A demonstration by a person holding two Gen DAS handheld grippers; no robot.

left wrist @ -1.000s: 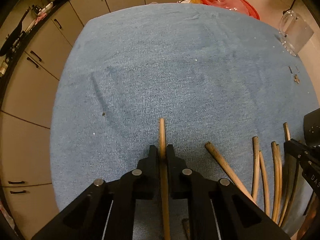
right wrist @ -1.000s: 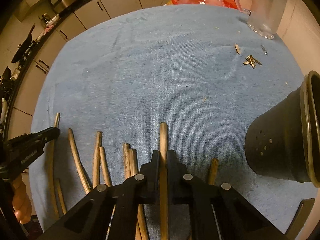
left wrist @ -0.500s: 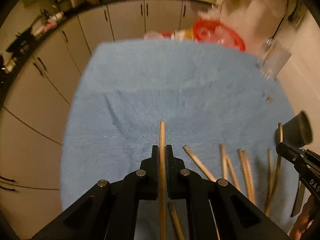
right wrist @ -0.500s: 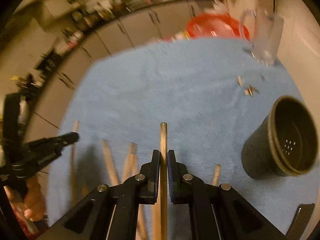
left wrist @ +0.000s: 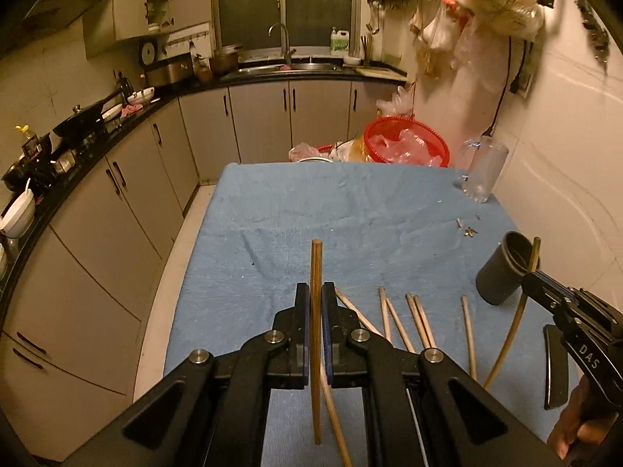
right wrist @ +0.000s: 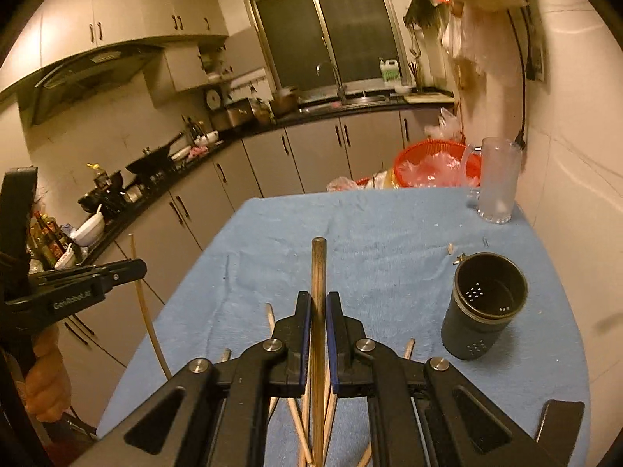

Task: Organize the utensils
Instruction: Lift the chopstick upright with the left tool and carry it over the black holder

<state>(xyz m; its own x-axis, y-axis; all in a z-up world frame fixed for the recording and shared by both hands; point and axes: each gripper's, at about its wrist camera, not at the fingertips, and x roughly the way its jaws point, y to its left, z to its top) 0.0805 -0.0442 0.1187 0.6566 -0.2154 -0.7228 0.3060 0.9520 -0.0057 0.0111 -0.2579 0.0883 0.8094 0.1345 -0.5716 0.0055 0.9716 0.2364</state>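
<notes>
- Pinching one chopstick (left wrist: pixel 316 303) apiece, your left tongs (left wrist: pixel 316 297) and right tongs (right wrist: pixel 318 305) hang above the blue-clothed worktop (left wrist: pixel 296 225).
- Your other chopstick (right wrist: pixel 319 292) points forward.
- Loose chopsticks (left wrist: pixel 412 319) lie on the cloth, near the black holder (right wrist: pixel 483 307), which stands upright.

Loose chopsticks (right wrist: pixel 307 408) partly hidden behind fingers (right wrist: pixel 303 334)

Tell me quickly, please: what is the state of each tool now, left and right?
Left tool: closed, holding one chopstick, lifted above the blue cloth.
Right tool: closed, holding another chopstick, near the black holder.
</notes>
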